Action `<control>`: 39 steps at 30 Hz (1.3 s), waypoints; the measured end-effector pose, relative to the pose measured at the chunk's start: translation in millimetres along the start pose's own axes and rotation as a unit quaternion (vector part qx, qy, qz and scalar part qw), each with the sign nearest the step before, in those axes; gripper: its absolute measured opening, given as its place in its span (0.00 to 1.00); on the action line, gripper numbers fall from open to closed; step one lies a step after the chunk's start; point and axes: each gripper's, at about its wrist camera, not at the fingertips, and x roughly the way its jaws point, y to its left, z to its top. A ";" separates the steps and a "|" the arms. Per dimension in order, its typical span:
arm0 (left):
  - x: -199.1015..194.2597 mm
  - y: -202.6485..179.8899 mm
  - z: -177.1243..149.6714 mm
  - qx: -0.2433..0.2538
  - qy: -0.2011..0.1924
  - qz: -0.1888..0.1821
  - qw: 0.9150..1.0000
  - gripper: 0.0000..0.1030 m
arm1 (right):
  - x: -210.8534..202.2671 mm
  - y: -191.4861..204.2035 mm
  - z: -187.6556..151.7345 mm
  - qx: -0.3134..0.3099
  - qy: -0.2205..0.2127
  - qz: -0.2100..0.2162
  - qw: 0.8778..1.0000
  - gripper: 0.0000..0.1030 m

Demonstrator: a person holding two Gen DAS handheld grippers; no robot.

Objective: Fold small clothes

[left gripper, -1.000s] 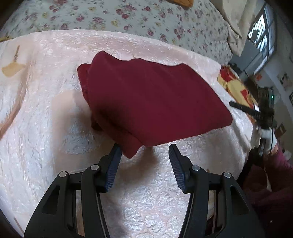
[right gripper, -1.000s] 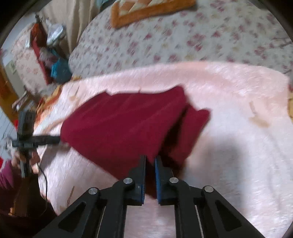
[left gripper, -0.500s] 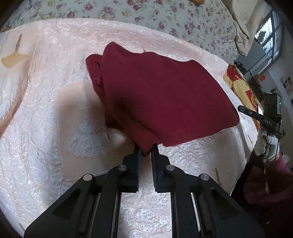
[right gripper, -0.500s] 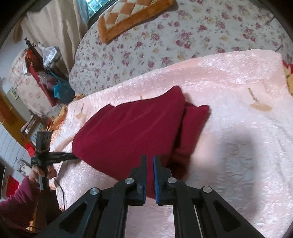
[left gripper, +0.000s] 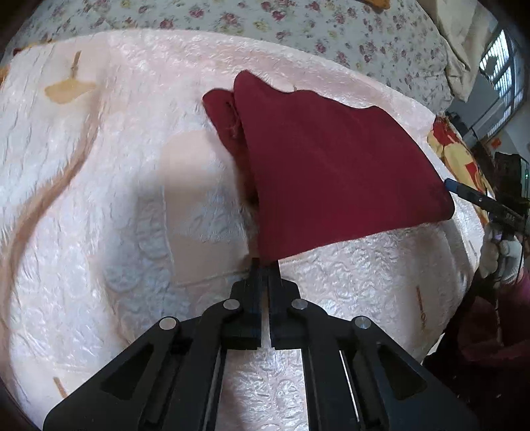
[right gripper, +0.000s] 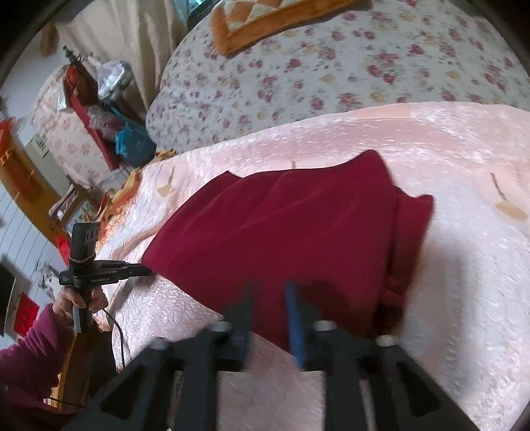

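On the bed, spread over a shiny pink quilted blanket (left gripper: 99, 199), there's a dark red garment (left gripper: 331, 165), already folded over itself so a second layer pokes out along one side. Behind the pink blanket you can see a floral bedspread (right gripper: 331, 73) and, further back in the right wrist view, an orange checked mat (right gripper: 265, 20).

The left tongs (left gripper: 265, 265) are pinched together on the near corner of the red garment, and that corner looks pulled up to a point right where the black fingers (left gripper: 255, 285) meet. The jaws have just been closing, with the cloth caught between them. You can also see the left tongs from the right wrist view, off at the left edge of the garment, held by a hand (right gripper: 79, 298) in a maroon sleeve (right gripper: 29, 351).

The right tongs (right gripper: 270, 291) are a different story: the jaws stand apart and have just been opening. The near edge of the red garment lies in the gap, but the pads don't seem to be pressing on it. This part of the frame is blurry, so I can't say more than that. One finger shows a blue inner face (right gripper: 293, 315). In the left wrist view the right tongs show up at the far right edge of the cloth, tip just beside the garment's corner, with a hand in a white glove (left gripper: 500, 252) under them.

Beyond the bed on the right wrist side there's a red shelf (right gripper: 89, 109) cluttered with stuff, too small to make out.
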 end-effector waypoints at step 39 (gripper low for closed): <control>21.0 -31.4 44.7 -0.073 -0.100 0.116 0.986 0.53 | 193.2 67.1 89.9 -0.105 0.104 -0.087 0.985 0.49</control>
